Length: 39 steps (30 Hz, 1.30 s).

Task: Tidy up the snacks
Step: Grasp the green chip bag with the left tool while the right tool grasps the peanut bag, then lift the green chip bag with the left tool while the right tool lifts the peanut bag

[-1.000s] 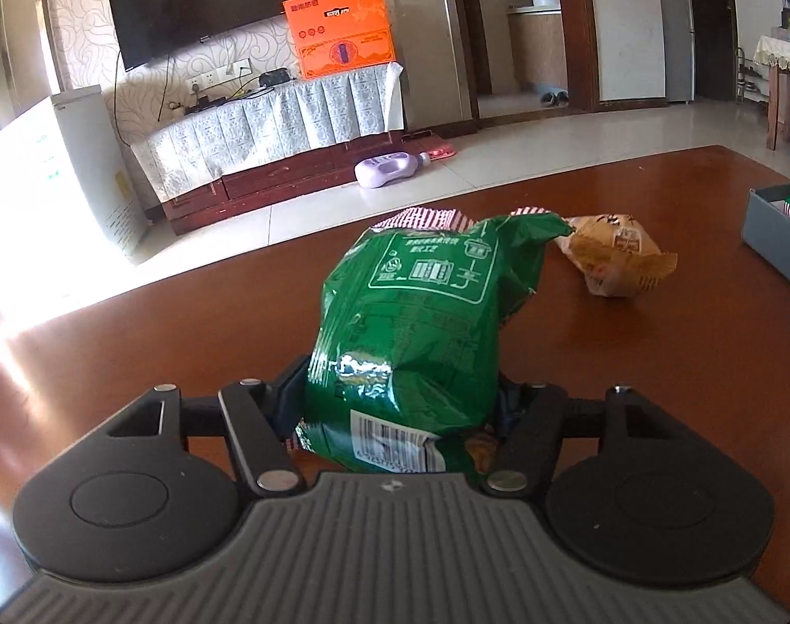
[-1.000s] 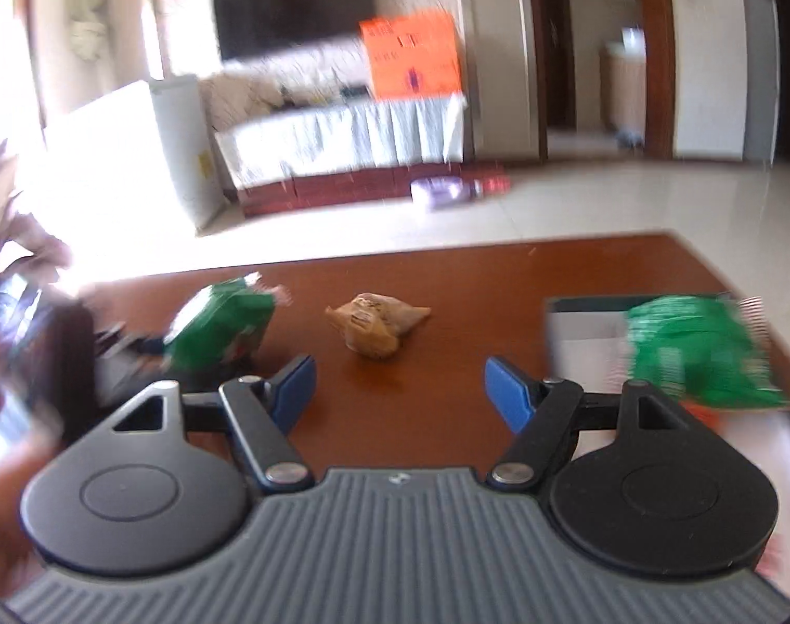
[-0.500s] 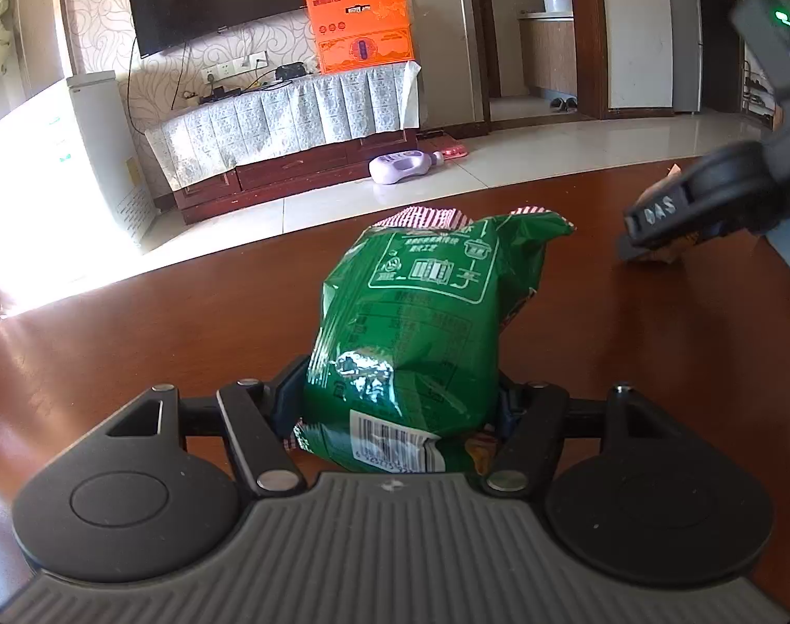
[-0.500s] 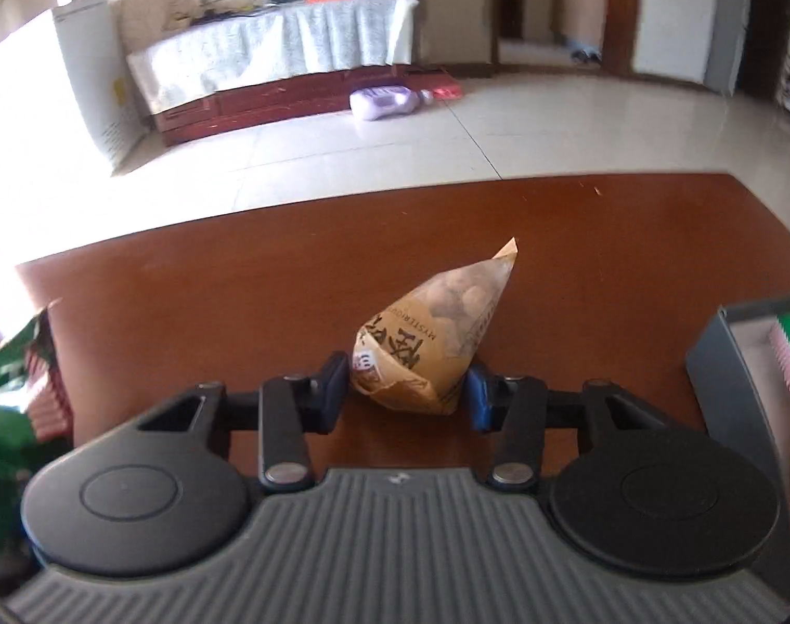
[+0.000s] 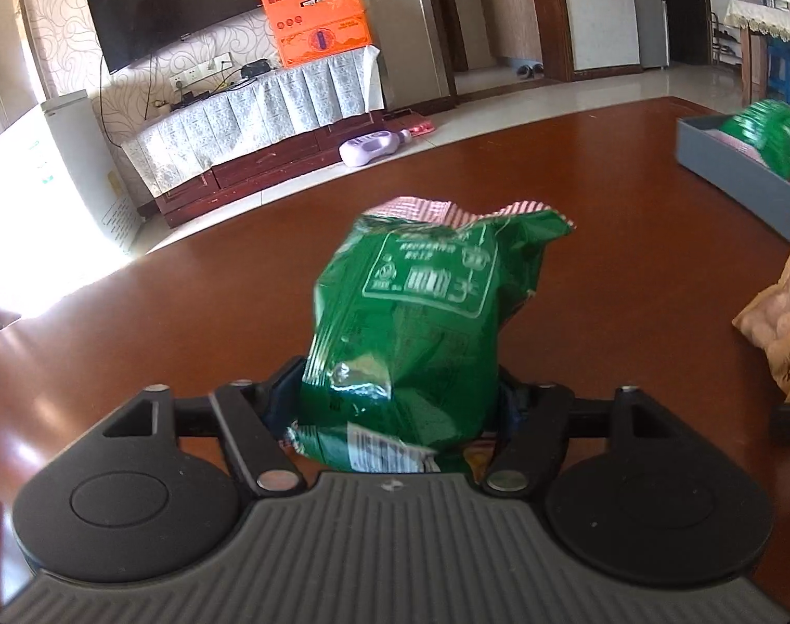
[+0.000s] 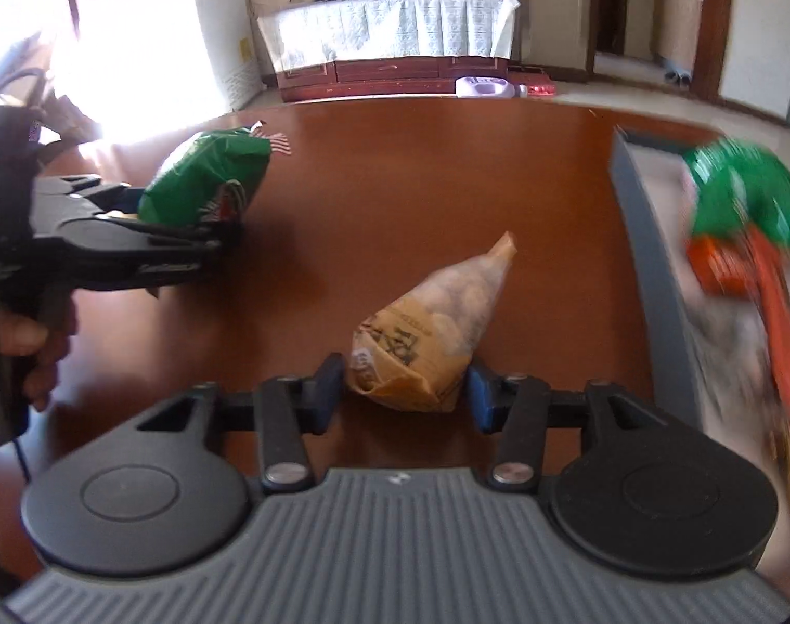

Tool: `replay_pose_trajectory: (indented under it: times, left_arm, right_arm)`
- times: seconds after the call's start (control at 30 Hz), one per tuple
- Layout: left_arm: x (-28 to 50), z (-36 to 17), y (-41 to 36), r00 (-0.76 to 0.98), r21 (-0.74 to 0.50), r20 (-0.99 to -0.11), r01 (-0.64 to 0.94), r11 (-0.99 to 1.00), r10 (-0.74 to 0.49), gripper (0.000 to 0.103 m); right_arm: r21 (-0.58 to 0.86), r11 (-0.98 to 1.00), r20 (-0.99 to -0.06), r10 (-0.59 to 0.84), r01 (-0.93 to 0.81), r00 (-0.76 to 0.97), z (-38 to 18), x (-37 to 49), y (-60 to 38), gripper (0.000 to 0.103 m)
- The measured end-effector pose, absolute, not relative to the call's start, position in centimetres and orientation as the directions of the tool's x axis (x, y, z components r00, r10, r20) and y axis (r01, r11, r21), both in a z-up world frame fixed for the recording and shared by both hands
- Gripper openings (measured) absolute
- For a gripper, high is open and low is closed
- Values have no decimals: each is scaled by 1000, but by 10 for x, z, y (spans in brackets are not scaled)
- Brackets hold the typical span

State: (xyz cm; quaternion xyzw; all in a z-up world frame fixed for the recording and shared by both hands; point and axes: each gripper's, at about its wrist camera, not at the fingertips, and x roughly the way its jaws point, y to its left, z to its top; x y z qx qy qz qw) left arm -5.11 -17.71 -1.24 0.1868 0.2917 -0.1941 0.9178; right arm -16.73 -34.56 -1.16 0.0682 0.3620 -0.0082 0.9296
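Partly done. Far left of the grey tray [image 6: 635,218], left tool [image 5: 395,405] with the green snack bag [image 5: 415,322] between its fingers, jaws just widened, whether the grip holds or is being let go cannot be told. Nearer the tray, right tool [image 6: 402,387] flanking the brown nut bag [image 6: 431,322] on the table [image 6: 421,182], jaws just widened, a gap at one pad. In the tray already, another green bag [image 6: 743,197] and an orange pack [image 6: 722,268]. Left: two bags to bring over
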Motion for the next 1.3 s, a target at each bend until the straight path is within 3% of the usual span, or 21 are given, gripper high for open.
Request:
replay_pose_trajectory:
  times: [0.03,0.1,0.27,0.4,0.43,0.47,0.5,0.53,0.87,1.03,1.3]
  left_arm:
    - [-59,-14,-180,754,228,-610,463,857,-245,100]
    - [-71,-16,-181,768,238,-598,443,864,-229,101]
    - [-71,-17,-189,784,272,-596,402,874,-174,102]
    - [-66,-17,-190,771,231,-611,392,891,-181,101]
    - [-64,-17,-190,765,210,-616,391,896,-189,101]
    - [-62,-16,-188,758,188,-621,392,901,-200,93]
    - [-59,-13,-187,752,165,-623,395,904,-214,86]
    - [-58,-12,-185,747,149,-627,396,906,-223,71]
    - [-79,-5,-184,758,167,-630,348,923,-171,66]
    - [-92,3,-195,801,208,-582,310,927,-137,65]
    - [-99,16,-213,817,153,-551,298,942,-169,65]
  right_arm:
    - [132,987,-675,26,86,737,-10,-174,-351,67]
    - [174,976,-673,23,127,739,-7,-178,-361,76]
    - [260,957,-649,73,131,757,-6,-181,-375,76]
    - [264,959,-644,93,106,759,-4,-175,-373,75]
    - [241,966,-655,86,99,751,-9,-174,-367,68]
    - [207,974,-667,69,95,741,-9,-172,-364,56]
    - [174,981,-667,58,80,743,-8,-171,-359,51]
    - [152,986,-667,51,68,743,-7,-171,-356,51]
    - [130,991,-632,49,44,774,5,-180,-356,49]
    - [140,990,-594,59,31,803,16,-190,-357,49]
    - [157,987,-554,73,18,829,29,-198,-360,49]
